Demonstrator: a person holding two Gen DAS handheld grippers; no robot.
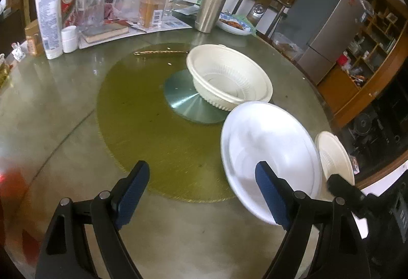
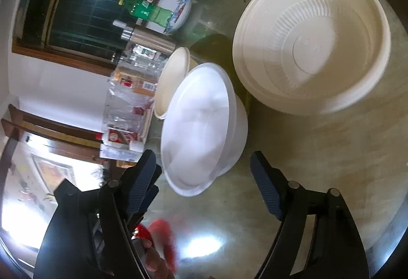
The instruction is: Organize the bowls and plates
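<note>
A white bowl (image 1: 270, 151) (image 2: 201, 123) sits on the round glass table (image 1: 63, 100), near its right side. Beyond it, a ribbed cream bowl (image 1: 229, 77) (image 2: 173, 80) rests at the table's centre, partly on a silver disc (image 1: 183, 98). Another cream bowl (image 1: 334, 156) (image 2: 311, 41) stands right of the white one. My left gripper (image 1: 201, 174) is open; its right finger overlaps the white bowl's near side, and no pad presses on it. My right gripper (image 2: 204, 166) is open too, fingertips just short of the white bowl's rim.
Bottles, plastic bags and a book crowd the table's far left. A steel flask (image 1: 211, 6) and a blue-patterned dish of food (image 1: 234, 24) stand at the back. A fridge (image 1: 329, 24) and wooden shelves lie beyond the right edge. A hand (image 2: 153, 261) holds something red.
</note>
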